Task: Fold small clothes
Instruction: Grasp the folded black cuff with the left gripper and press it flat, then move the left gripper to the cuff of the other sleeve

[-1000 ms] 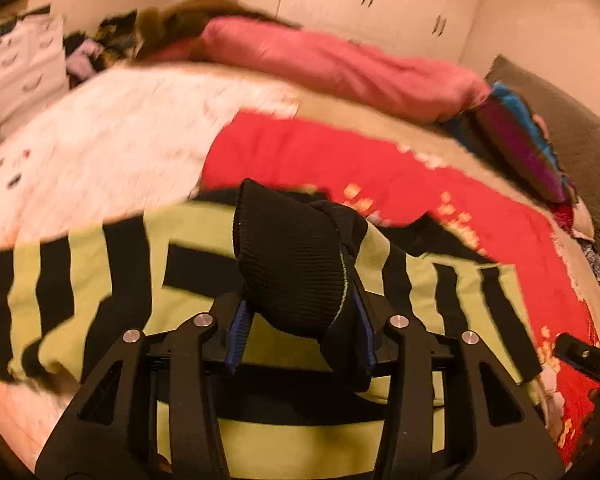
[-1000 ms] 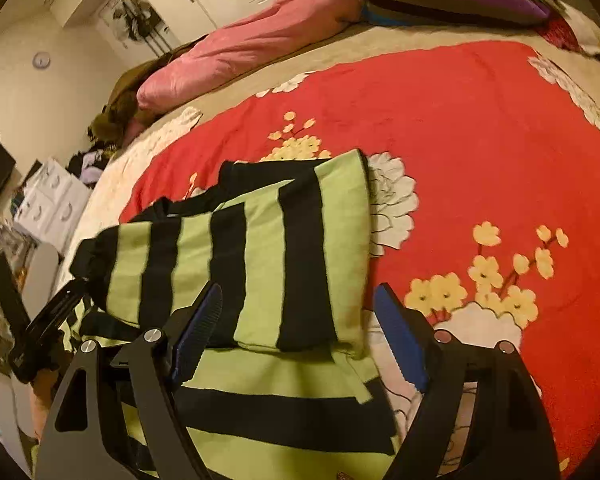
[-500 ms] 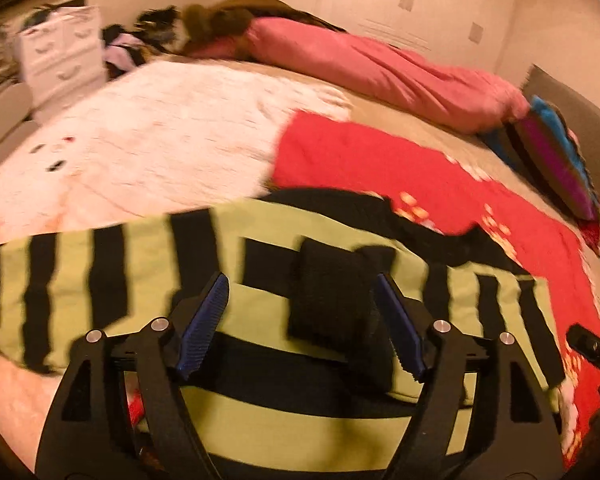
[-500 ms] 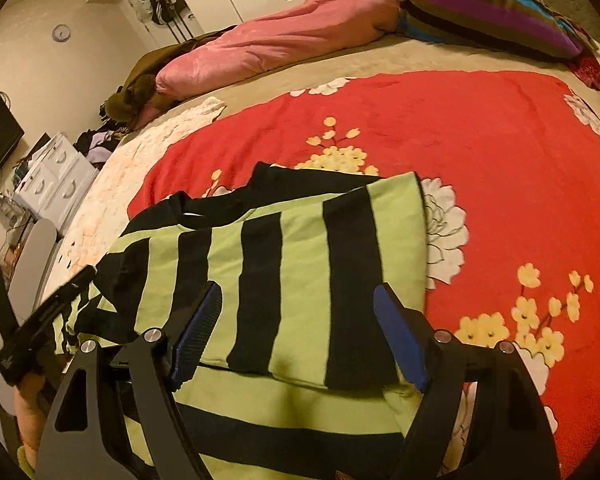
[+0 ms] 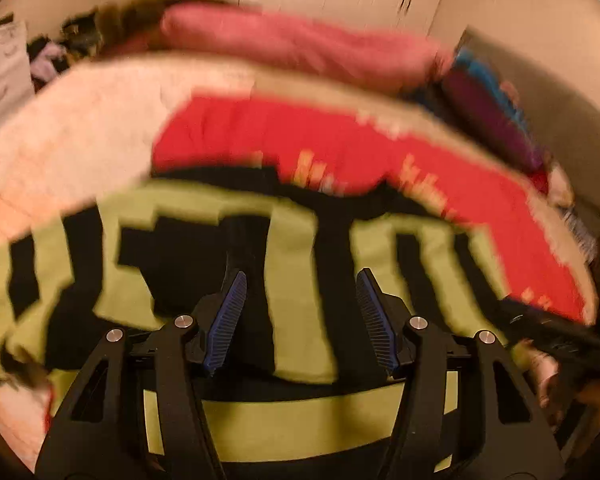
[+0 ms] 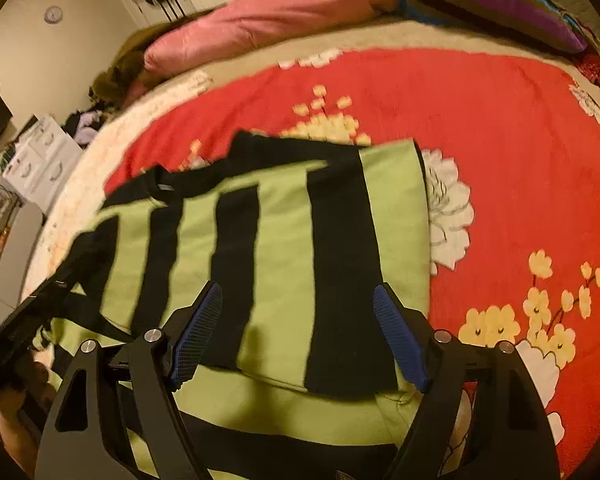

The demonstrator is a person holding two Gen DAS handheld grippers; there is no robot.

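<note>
The black cuff has dropped from the left hand-held gripper (image 5: pixel 300 320), now closing empty; striped sweater (image 6: pixel 268 248) lies crosswise, right hand-held gripper (image 6: pixel 298 336) wide, empty.

The left wrist camera sits just behind the left gripper (image 5: pixel 300 312), looking forward and steeply down along its blue-padded fingers, close over the striped sweater (image 5: pixel 296 288) — the picture is smeared with blur — toward the pink duvet (image 5: pixel 300 48) and the white cupboards at the far wall. The right wrist camera rides behind the right gripper (image 6: pixel 300 332) in like manner, angled down and near the same sweater, facing across the red floral blanket (image 6: pixel 500 152). Both views share the sweater, blanket, duvet and striped pillow (image 6: pixel 492 0) — and each catches the other gripper at its edge.
</note>
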